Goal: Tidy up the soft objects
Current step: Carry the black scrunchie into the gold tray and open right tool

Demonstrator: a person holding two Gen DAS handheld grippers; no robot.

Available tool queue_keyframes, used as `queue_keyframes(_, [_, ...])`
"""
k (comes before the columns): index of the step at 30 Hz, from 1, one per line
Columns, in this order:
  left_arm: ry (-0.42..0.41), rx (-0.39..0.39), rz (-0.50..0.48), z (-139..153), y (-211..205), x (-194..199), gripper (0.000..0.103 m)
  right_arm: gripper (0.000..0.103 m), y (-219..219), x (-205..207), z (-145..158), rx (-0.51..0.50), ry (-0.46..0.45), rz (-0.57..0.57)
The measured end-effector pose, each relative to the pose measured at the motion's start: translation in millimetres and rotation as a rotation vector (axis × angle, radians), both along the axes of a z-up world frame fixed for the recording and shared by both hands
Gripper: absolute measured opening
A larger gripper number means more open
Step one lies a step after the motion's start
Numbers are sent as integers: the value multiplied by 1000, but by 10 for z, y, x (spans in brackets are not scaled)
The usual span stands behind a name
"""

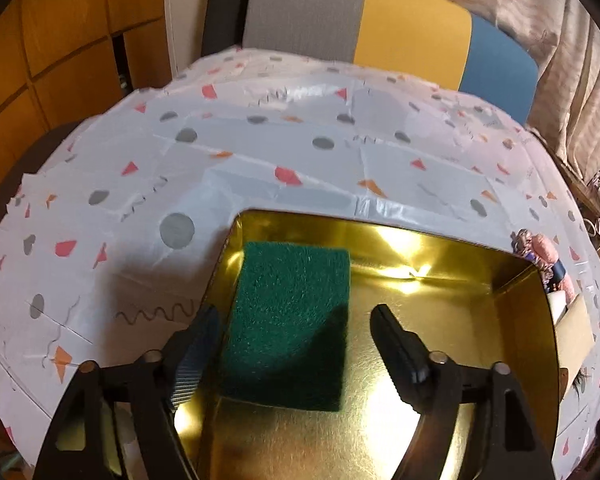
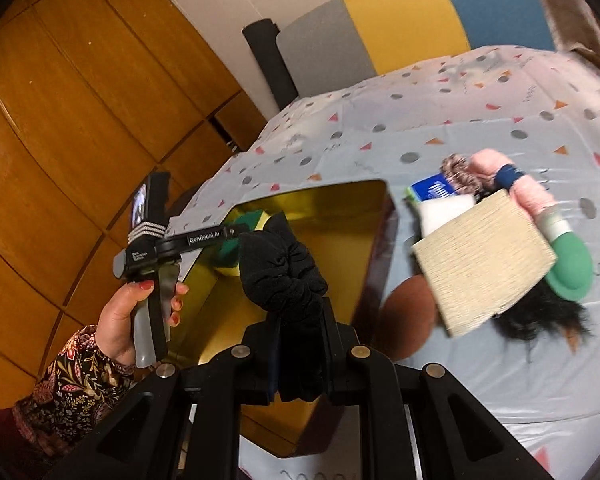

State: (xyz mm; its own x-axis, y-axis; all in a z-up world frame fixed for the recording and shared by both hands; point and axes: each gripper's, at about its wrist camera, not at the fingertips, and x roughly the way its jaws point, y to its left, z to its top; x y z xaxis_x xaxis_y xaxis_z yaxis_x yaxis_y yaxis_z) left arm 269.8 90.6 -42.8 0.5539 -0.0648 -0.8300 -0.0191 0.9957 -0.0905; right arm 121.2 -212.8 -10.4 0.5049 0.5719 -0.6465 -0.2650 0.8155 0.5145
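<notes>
**A:** Black jaws of the left gripper (image 1: 294,354) stand wide apart over the shiny gold rectangular metal tin (image 1: 440,360), gripping nothing. One green rough-topped scouring sponge (image 1: 290,320) lies flat between them, in the tin's left end. Its edge sits close to the tin's wall, so a careless withdrawal could snag and drag it.

**B:** And beyond the tin?

**A:** Patterned plastic tablecloth (image 1: 260,152), bare on that side; a pile of pink and cardboard bits peeks past the tin's right wall.

**B:** From the right wrist?

**A:** Nearest, the right gripper (image 2: 300,344) is clamped tight on a black crinkled fabric scrunchie (image 2: 284,272), held above the tin. The person's hand (image 2: 136,320) and the left tool reach across the tin's far end (right in the likely drop path), so the two could collide. Soft cloth may also cling to the pads on release.

**B:** What's left?

**A:** Beside the tin: a beige woven card (image 2: 484,260), a pink fuzzy piece (image 2: 528,188), a green rounded puff (image 2: 572,264), black fur (image 2: 540,316).
</notes>
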Motion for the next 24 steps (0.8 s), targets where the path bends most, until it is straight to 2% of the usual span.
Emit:
queue_keyframes(5, [-26,-82,46,173,141,-264,79,16,132,98,-75,13,40,12])
queue_keyframes(8, [-42,-125,82,252,216,-568,78,17,227,169,-161,5,74,10])
queue_keyframes(12, [-76,-102,121,274,222,-933,78,17,368,278,-267,0,110,15])
queue_keyframes(17, [-106,-148,185,236,290,-1340,78,17,680,488,-341,-30,138,54])
queue_keyframes(21, [-99,-170,202,216,309,-1493,78,17,958,682,-377,-73,153,75])
queue_keyframes(24, [-90,-146,195,200,267,-1527,78,17,1149,840,-416,-99,165,75])
